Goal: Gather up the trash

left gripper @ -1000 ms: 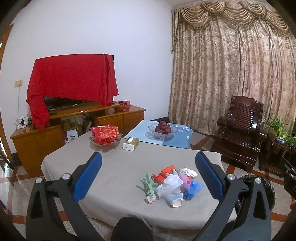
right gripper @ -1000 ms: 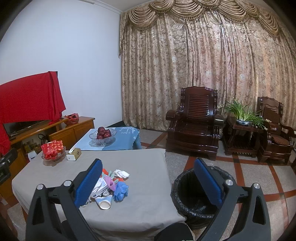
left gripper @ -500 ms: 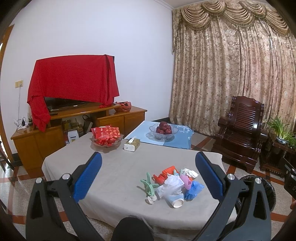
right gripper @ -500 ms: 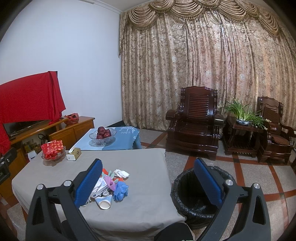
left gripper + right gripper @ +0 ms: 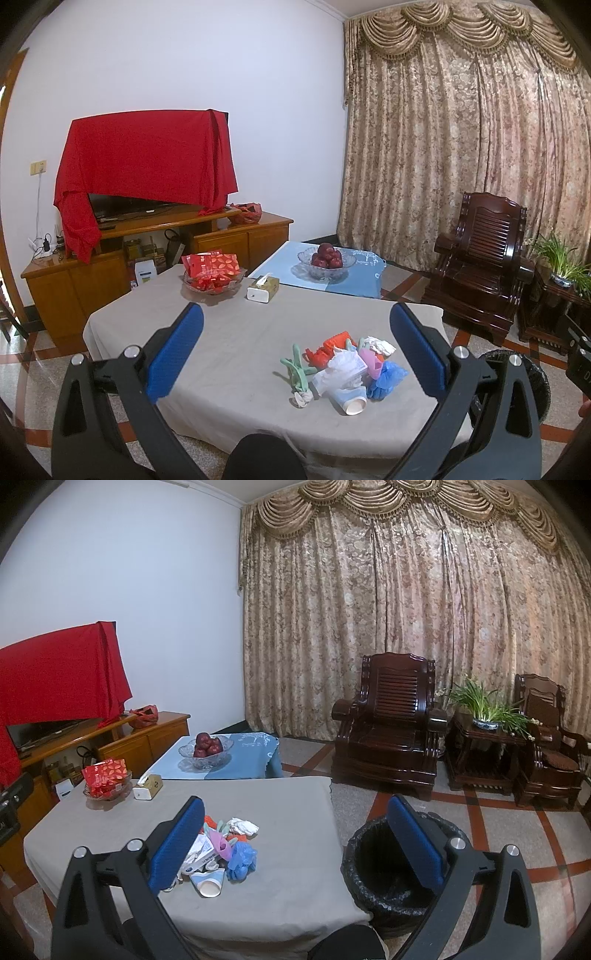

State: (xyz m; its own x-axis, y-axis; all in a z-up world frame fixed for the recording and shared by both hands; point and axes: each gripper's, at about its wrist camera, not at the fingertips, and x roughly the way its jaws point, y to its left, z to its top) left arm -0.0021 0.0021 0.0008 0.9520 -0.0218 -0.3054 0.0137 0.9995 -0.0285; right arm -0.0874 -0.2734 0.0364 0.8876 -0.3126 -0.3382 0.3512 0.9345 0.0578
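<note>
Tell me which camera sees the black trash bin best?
The right wrist view. There the black trash bin shows almost whole on the floor beside the table, open top and liner visible, between the right tongs' fingers. The left wrist view catches only a sliver of its rim at the right edge, behind the left tongs.

Your right gripper hangs with jaws wide apart and nothing between them. The trash pile lies on the grey table at nine o'clock; the black-lined bin stands at four o'clock, just beside the table.
</note>
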